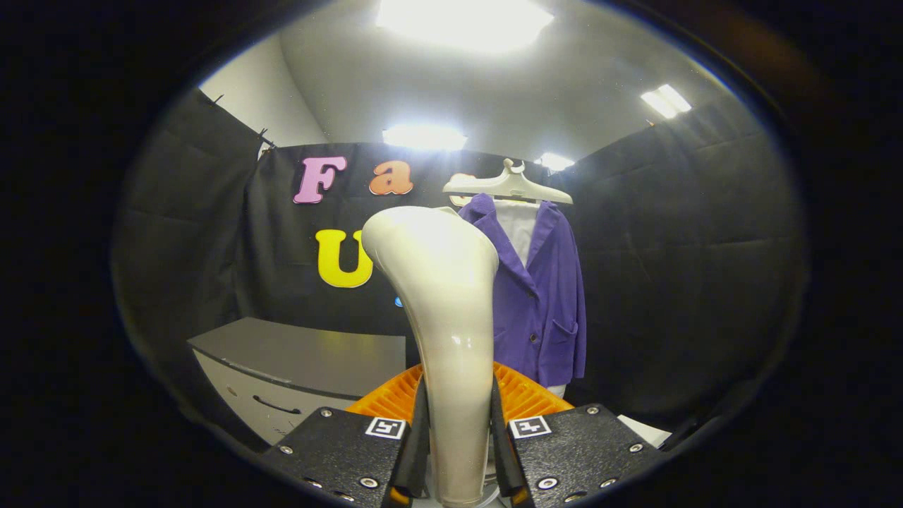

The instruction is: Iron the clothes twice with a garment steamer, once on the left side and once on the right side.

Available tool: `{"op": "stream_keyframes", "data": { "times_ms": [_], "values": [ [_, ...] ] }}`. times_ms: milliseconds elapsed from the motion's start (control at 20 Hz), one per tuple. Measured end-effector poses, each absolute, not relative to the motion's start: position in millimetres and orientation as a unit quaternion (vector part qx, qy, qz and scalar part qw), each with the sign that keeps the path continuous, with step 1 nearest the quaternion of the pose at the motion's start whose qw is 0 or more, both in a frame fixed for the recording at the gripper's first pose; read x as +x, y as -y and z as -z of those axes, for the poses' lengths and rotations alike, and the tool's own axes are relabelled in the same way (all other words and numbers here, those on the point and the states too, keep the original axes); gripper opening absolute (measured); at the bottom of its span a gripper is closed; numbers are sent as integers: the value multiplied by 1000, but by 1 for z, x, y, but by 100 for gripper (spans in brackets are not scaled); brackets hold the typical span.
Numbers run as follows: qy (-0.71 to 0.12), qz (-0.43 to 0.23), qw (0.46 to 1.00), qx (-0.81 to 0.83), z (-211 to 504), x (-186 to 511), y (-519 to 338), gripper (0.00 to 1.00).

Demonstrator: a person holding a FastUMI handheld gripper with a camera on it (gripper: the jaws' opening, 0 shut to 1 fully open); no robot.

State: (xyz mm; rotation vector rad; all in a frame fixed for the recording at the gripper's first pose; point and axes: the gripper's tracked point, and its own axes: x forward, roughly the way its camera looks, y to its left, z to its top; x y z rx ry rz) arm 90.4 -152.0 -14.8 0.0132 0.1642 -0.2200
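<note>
My gripper point(457, 437) is shut on the handle of a cream-white garment steamer point(441, 296), with both fingers pressing its narrow neck. The steamer stands upright between the fingers, and its wide head rises in front of the view. Beyond it a purple jacket point(542, 296) over a white shirt point(520, 226) hangs on a pale hanger point(509, 185) against the black cloth wall. The steamer head covers the jacket's left part. The steamer is apart from the jacket, which hangs some way behind it.
An orange ribbed object point(520, 395) lies just beyond the fingers, below the jacket. A grey cabinet point(296, 367) with a drawer handle stands to the left against the wall. A pale surface edge point(645, 430) shows at the lower right.
</note>
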Motion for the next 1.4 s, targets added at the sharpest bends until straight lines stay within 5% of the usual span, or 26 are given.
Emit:
{"op": "stream_keyframes", "data": {
  "times_ms": [1400],
  "values": [
    [4,218,976,-20,-73,334,270,39]
  ]
}}
